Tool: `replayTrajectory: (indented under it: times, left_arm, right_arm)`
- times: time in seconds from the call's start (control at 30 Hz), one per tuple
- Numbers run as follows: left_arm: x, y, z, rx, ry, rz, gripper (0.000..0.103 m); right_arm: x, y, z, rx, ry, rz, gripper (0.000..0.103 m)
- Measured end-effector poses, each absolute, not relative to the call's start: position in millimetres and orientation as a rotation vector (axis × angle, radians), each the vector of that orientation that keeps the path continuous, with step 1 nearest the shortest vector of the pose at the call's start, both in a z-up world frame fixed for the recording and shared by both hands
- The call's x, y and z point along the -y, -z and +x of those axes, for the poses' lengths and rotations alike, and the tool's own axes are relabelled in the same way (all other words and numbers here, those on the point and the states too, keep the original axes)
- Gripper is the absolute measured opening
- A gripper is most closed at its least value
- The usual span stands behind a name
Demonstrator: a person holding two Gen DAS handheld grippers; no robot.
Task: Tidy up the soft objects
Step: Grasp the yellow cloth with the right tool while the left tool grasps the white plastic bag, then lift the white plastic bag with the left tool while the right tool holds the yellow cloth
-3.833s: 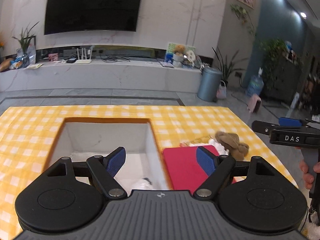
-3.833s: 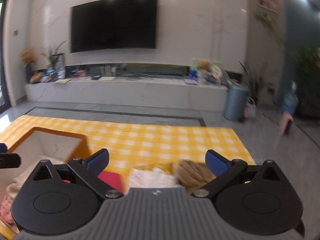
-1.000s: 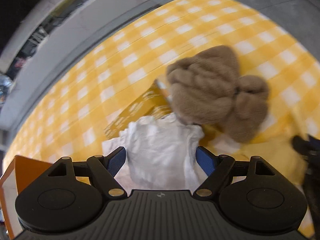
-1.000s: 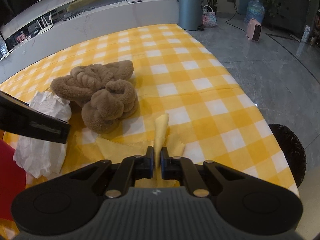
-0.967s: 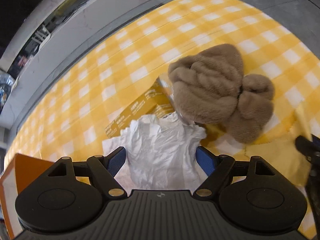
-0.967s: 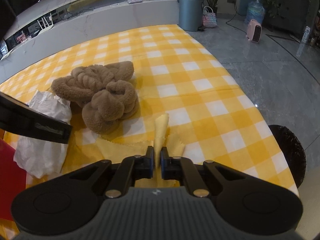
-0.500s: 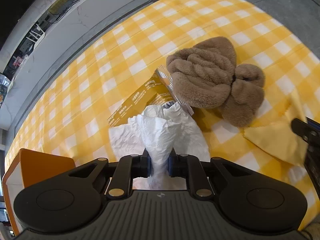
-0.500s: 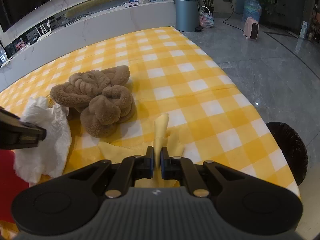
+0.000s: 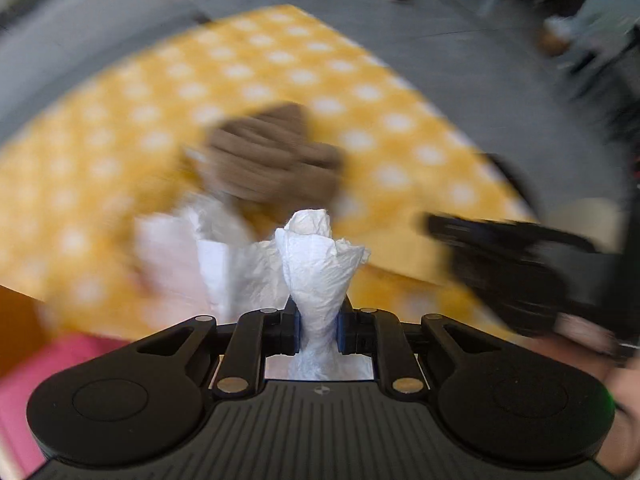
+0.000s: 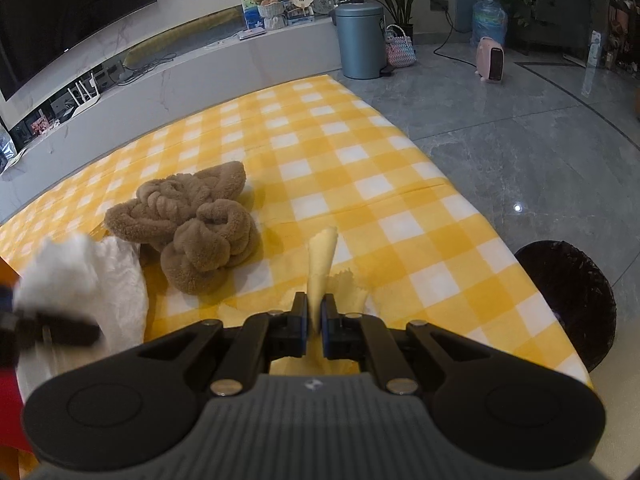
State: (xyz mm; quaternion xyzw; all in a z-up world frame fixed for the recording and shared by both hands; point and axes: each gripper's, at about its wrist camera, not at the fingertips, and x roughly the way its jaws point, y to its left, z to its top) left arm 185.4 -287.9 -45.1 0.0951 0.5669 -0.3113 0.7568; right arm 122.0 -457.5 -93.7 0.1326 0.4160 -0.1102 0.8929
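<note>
Left gripper (image 9: 318, 330): its fingers are pinching a bunched white cloth (image 9: 316, 264), with the fabric standing up in a twisted cone between the pads; the scene around it is blurring heavily in the left wrist view.

White cloth, location: it is being held at the near left part of the table, just beside the brown plush; in the right wrist view it is appearing as a pale blurred mass (image 10: 84, 280) at the left edge.

Right gripper (image 10: 315, 322): its fingers are sitting nearly together, clamping a fold of a yellow cloth (image 10: 320, 264) that is poking upward past the fingertips.

Yellow cloth, location: it is lying near the front right part of the table, with a ragged edge spreading out just right of the fingers.

Brown plush (image 10: 192, 220): it is resting in a knotted heap on the yellow-and-white checked tablecloth (image 10: 400, 208), touching the white cloth's far side.

Red item (image 9: 60, 364): it is showing as a pink-red blur at the lower left; what it is cannot be told.

Orange edge (image 9: 16, 312): it is peeking in at the far left, too blurred to identify.
</note>
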Motion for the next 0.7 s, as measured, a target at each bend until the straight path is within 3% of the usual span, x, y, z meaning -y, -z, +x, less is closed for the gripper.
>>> replayTrajectory:
  times: [0.1,0.2,0.27,0.33,0.43,0.7]
  left_arm:
    - [289,48,186,-1.277,0.708,0.133,0.018]
    - [300,50,189,-1.17,0.54,0.332,0.02]
    - [306,55,194,-1.077,0.433,0.462,0.028]
    - [305,61,204,-1.041,0.41,0.477,0.059]
    - [301,70,224,-1.072,0.402,0.403,0.085]
    - [297,114,248,-1.221,0.204,0.383,0.091]
  right_arm:
    - [458,94,121,-0.863,0.226,0.278,0.004]
    - [458,95,121,-0.866,0.226,0.282,0.004]
    - [458,94,121,-0.864,0.226,0.283,0.004]
    - [458,95,121,-0.869,0.223,0.276,0.004]
    - [456,96,123,-0.875,0.214,0.268,0.004]
    - [455,95,123,-0.881,0.215,0.251,0.005]
